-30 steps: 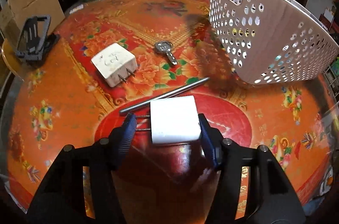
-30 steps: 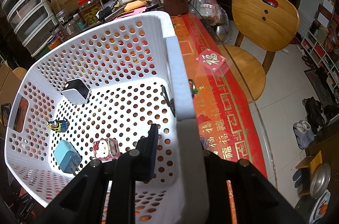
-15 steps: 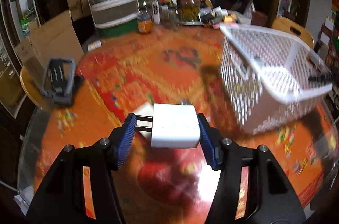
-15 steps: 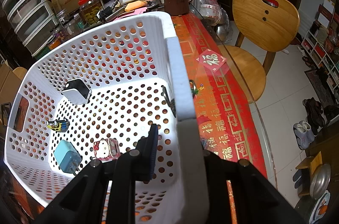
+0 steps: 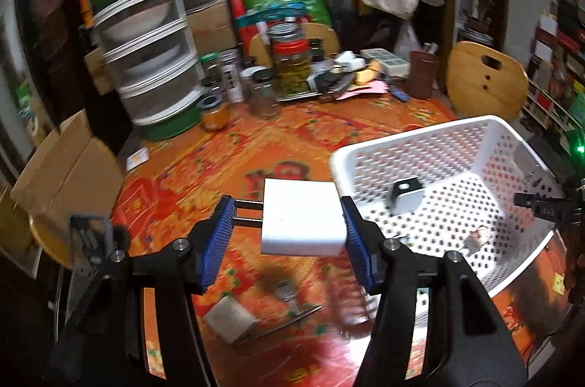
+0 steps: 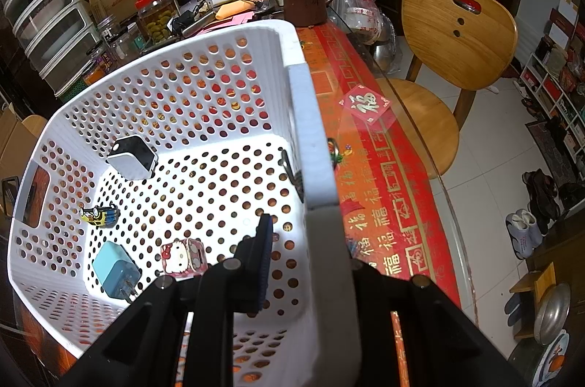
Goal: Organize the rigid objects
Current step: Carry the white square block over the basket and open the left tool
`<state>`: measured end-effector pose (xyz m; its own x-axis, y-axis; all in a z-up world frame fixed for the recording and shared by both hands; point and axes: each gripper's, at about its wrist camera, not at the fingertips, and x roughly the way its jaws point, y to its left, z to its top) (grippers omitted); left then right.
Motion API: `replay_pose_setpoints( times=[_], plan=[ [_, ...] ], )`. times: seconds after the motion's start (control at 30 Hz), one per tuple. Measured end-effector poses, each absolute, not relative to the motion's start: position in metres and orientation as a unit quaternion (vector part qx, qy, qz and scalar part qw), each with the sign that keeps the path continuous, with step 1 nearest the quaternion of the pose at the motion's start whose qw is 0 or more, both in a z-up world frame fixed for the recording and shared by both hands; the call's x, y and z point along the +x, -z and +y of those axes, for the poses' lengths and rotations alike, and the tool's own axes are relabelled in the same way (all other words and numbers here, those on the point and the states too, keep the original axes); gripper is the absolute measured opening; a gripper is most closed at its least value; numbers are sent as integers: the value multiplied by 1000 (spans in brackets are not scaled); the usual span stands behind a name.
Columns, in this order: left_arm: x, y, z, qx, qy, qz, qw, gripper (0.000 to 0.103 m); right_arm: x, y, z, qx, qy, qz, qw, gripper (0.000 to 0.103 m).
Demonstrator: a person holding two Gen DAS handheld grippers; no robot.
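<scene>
a: carrying looks like the step in hand. the left tool is closed on the white square plug-in charger block, blue pads against its two sides, prongs pointing to the left of the frame, well above the red and orange floral table.

b: and where does it stand against the white perforated plastic basket?

a: just left of the basket's near corner, in the middle of the left wrist view, not yet over the opening. i'd judge the next move calls for a shift toward the right of the frame until the block hangs over the basket floor, then a release.

b: what's the right tool doing?

a: clamped on the basket's wall, one finger inside and one outside, at the lower middle of the right wrist view. it seems to be tipping the basket up for the drop.

b: anything already inside?

a: a black and white charger cube, a light blue plug adapter, a pink cartoon cat box and a small yellow figure. another white charger, a thin metal rod and a key are left on the table, lower middle of the left view.
</scene>
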<state>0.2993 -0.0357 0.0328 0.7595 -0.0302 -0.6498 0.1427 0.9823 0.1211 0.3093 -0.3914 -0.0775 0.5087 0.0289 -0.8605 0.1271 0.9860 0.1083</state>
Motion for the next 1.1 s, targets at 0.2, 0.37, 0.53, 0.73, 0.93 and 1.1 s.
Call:
replay_pose_setpoints(
  times=[0.2,0.37,0.53,0.73,0.93,1.1],
  plan=[
    [306,-31,-89,108,74,347,929,55,309,78,-391,79,28,495,865,21],
    [313,-22,-123,128,90,359,920,55,309,78,-391,79,29,495,865,21],
    [315,-8,-146,137,109,366,914,55,309,78,-391,79,29,495,865,21],
    [317,8,-171,144,128,379,905,55,309,78,-391,79,29,495,865,21],
    [325,25,-184,143,133,398,896,55,309,77,-391,79,29,495,865,21],
    [330,33,-185,132,145,408,892,74,309,78,-391,78,29,496,864,21]
  ],
)
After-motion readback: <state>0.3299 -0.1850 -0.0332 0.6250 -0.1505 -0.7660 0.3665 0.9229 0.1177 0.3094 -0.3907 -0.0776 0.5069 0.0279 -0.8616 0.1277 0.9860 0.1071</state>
